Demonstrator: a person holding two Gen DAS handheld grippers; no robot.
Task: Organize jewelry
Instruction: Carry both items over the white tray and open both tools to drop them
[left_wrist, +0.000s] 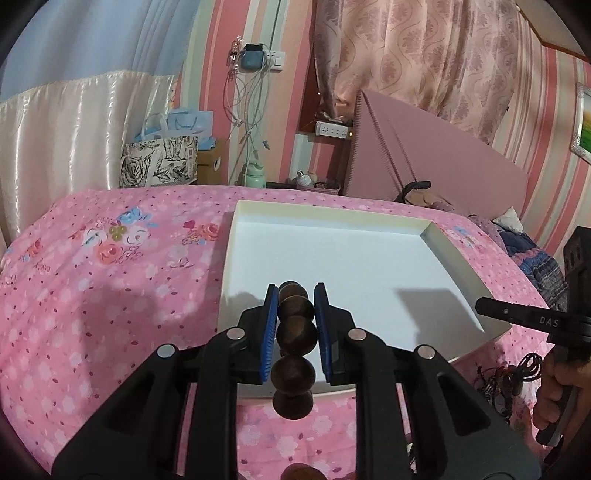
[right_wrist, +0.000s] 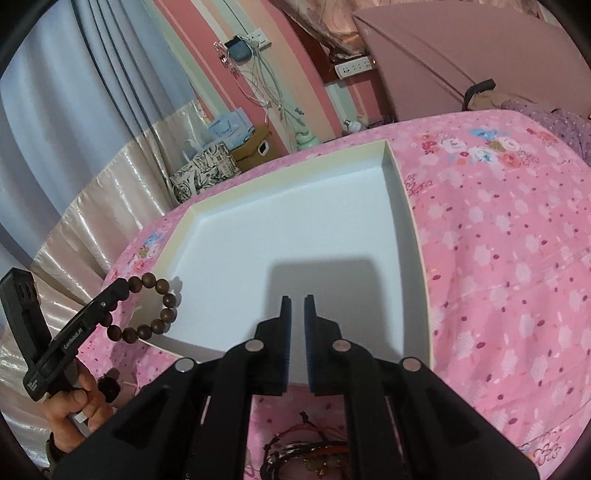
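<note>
- Left wrist view: the left gripper (left_wrist: 295, 314) is clamping a bracelet (left_wrist: 295, 343) of dark wooden beads between its blue pads (left_wrist: 270, 332), with the bead row running along the fingers. Pinching only one side of the loop is probably letting the rest hang free for a clean drop.
- The bracelet is hanging over the near edge of the white tray (left_wrist: 458, 254), which is sitting empty on the bed (left_wrist: 92, 295). The tray looks like the place the jewelry is meant to be gathered into.
- In the right wrist view the same bracelet (right_wrist: 162, 299) is showing as a full ring dangling from the left gripper (right_wrist: 125, 291), just at the tray's (right_wrist: 397, 181) left rim, so the release seems near.
- The right gripper (right_wrist: 297, 306) is pointing down over the tray's near half with its jaws closed on nothing, only a thin slit showing between them; it appears to be waiting.
- Below it, on the bed (right_wrist: 517, 277) in front of the tray, a tangle of cord jewelry (right_wrist: 306, 450) is lying unsorted, likely the right gripper's next job.
- A hand (right_wrist: 77, 410) is gripping the left tool's handle.
</note>
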